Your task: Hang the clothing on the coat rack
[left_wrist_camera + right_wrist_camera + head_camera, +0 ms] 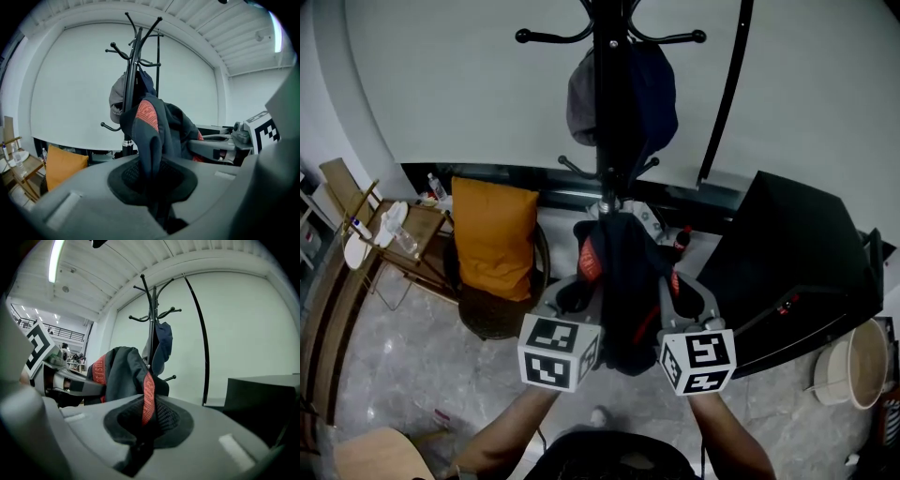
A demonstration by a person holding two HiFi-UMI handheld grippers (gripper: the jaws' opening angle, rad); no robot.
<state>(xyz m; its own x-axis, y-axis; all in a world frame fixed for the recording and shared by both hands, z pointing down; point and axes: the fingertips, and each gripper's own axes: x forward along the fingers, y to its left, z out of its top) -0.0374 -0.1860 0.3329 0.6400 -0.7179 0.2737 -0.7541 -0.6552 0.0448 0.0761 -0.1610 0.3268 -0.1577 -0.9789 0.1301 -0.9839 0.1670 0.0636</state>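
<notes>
cushion [492, 239] on a chair at left, marble floor | my left gripper [154, 185] raised, jaws pinching the jacket [623, 300] | jacket hangs between both grippers, long axis vertical, against the rack [607, 112] pole | my right gripper [143, 427] level with the left, jaws pinching the jacket's red-trimmed edge | white wall behind
</notes>
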